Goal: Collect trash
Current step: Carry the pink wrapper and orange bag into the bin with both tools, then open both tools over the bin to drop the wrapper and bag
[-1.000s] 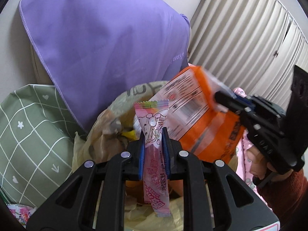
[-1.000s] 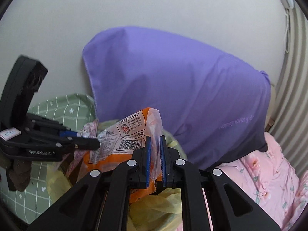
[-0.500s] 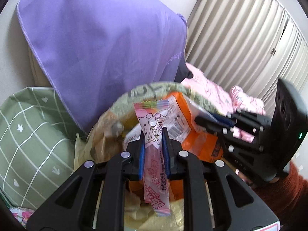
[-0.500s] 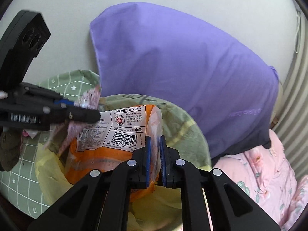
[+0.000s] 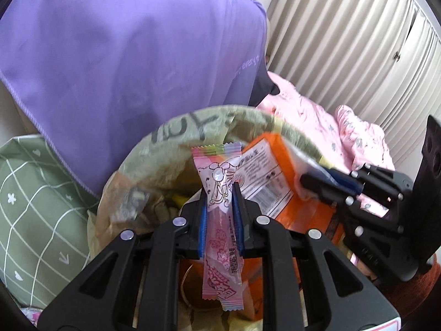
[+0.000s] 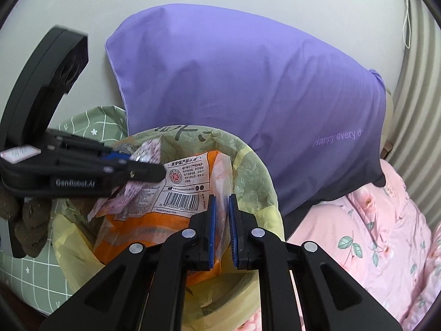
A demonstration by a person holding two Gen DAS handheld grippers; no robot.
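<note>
My left gripper (image 5: 219, 190) is shut on a long pink candy wrapper (image 5: 220, 220) and holds it over the mouth of a bin lined with a green-yellow bag (image 5: 198, 127). My right gripper (image 6: 221, 201) is shut on the clear edge of an orange snack bag (image 6: 154, 220), which hangs down into the same bin (image 6: 248, 165). The right gripper (image 5: 325, 184) shows at the right of the left wrist view with the orange bag (image 5: 275, 179). The left gripper (image 6: 148, 171) shows at the left of the right wrist view with the pink wrapper (image 6: 129, 190).
A large purple pillow (image 6: 248, 96) leans on the wall behind the bin. A green checked cushion (image 5: 33, 207) lies to the left, pink floral bedding (image 6: 372, 234) to the right. Pleated curtains (image 5: 358, 41) hang at the far right. Crumpled trash (image 5: 129, 201) lies in the bin.
Both grippers have come lower and closer over the bin. The orange bag has sunk from above the rim down into the liner. The pink wrapper stays gripped.
</note>
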